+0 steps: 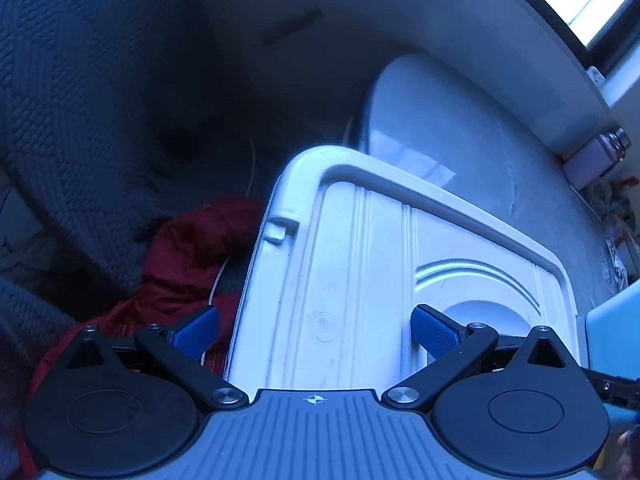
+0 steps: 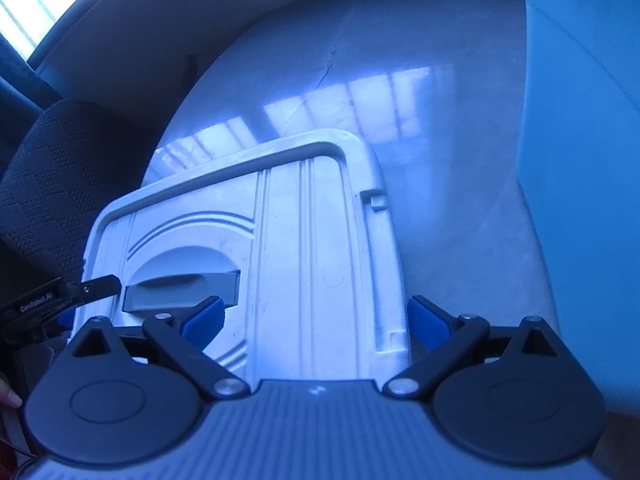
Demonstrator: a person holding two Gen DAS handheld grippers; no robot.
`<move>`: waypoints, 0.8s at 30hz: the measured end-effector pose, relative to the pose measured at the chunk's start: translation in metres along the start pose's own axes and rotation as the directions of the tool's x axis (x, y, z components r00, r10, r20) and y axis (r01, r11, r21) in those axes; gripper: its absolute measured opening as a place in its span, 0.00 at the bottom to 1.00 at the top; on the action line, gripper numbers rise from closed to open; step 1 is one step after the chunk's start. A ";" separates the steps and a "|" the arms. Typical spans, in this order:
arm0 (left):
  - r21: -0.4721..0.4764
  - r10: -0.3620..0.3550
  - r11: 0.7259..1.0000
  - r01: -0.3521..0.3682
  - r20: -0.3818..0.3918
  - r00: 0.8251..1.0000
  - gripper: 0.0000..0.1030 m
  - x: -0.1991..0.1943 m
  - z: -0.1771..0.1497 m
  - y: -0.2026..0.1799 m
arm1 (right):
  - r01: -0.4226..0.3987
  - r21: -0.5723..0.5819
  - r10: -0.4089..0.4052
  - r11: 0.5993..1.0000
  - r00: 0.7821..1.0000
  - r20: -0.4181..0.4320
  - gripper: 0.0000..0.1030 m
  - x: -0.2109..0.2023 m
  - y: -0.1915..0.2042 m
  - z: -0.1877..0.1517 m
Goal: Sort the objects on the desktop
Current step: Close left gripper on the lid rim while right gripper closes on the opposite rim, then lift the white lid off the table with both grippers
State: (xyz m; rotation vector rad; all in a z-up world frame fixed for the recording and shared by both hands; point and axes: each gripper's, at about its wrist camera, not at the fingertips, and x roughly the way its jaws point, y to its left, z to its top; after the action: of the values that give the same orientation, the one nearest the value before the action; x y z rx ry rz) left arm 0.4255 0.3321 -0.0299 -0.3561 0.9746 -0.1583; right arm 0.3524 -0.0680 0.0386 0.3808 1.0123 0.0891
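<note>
A white plastic box lid (image 1: 360, 264) with raised ribs and a grey recessed handle lies on a round pale table (image 1: 460, 132). My left gripper (image 1: 316, 334) is open and straddles the lid's left edge, holding nothing. The lid also shows in the right wrist view (image 2: 304, 248), with its grey handle (image 2: 180, 290) near the left side. My right gripper (image 2: 314, 320) is open and straddles the lid's right edge, holding nothing. The left gripper's black body (image 2: 48, 300) shows at the left edge of the right wrist view.
A dark woven chair (image 1: 80, 100) and a red cloth (image 1: 192, 248) lie to the left, below the table. A tall pale blue box (image 2: 580, 140) stands at the right. A pink flask (image 1: 596, 156) and clutter sit at the table's far right edge.
</note>
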 end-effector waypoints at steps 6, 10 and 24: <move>-0.049 -0.042 0.998 0.042 -0.011 0.999 1.00 0.001 -0.001 0.015 | -0.009 -0.016 0.009 1.000 1.000 0.000 0.96 -0.008 0.002 0.000; -0.059 -0.075 0.995 0.075 -0.006 0.997 1.00 0.005 -0.003 0.022 | 0.020 -0.042 -0.019 0.999 1.000 0.022 0.95 -0.013 0.002 0.003; -0.065 -0.118 0.991 0.118 0.004 0.993 1.00 0.008 -0.003 0.031 | -0.004 -0.021 0.004 1.000 1.000 0.008 0.96 0.005 -0.010 0.009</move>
State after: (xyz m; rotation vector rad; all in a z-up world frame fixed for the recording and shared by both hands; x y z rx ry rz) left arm 0.4269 0.3583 -0.0486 -0.4742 0.9604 -0.2340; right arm 0.3615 -0.0780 0.0353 0.3636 1.0019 0.1020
